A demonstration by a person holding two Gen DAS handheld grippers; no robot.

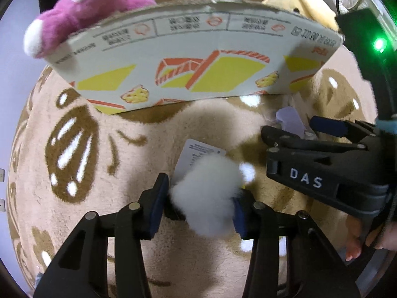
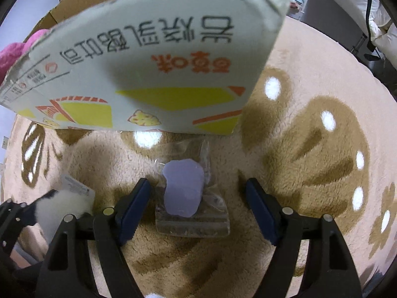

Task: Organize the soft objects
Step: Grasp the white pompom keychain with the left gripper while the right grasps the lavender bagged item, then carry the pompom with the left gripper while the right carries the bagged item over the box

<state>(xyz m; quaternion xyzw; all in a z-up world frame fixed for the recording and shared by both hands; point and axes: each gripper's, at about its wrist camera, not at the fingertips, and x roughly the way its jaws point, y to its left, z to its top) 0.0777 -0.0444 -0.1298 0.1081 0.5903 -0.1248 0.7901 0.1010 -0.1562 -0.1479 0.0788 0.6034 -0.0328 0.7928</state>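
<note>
My left gripper is shut on a white fluffy plush with a paper tag, held low over the rug. It also shows in the right wrist view. My right gripper is open around a clear plastic packet with a lavender soft piece lying on the rug; its fingers do not touch it. The right gripper shows in the left wrist view. A printed cardboard box stands ahead, holding a pink plush and a yellow plush.
A beige rug with brown and white pattern covers the floor. The box wall stands close ahead of both grippers. White bedding and furniture stand at the far right.
</note>
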